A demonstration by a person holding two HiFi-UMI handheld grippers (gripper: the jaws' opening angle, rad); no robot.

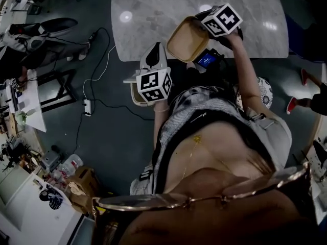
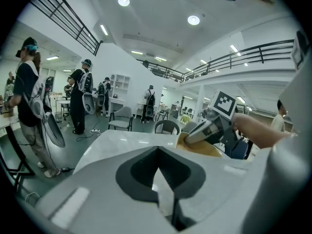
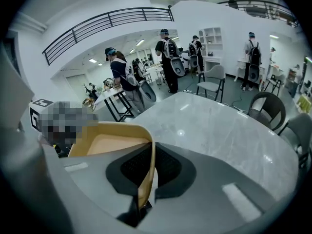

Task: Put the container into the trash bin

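Observation:
The container [image 1: 186, 41] is a tan, shallow, rounded-rectangle tub, held tilted in the air over the near edge of the marble table [image 1: 153, 9]. My right gripper [image 1: 200, 20] is shut on its rim. In the right gripper view the container's thin wall [image 3: 146, 150] stands pinched between the dark pads, and its hollow [image 3: 109, 143] lies to the left. My left gripper [image 1: 156, 49] hovers at the table's near edge, left of the container, shut with nothing in it [image 2: 157, 152]. The left gripper view shows the container [image 2: 204, 149] and right gripper [image 2: 201, 132] ahead on the right. No trash bin is recognisable.
A beige rim [image 1: 134, 96] shows beneath my left gripper's cube. Chairs [image 3: 214, 84] [image 2: 167, 126] stand round the table's far side. Several people with backpacks stand further off [image 2: 80, 99]. Cables and a power strip [image 1: 87, 106] lie on the floor at left.

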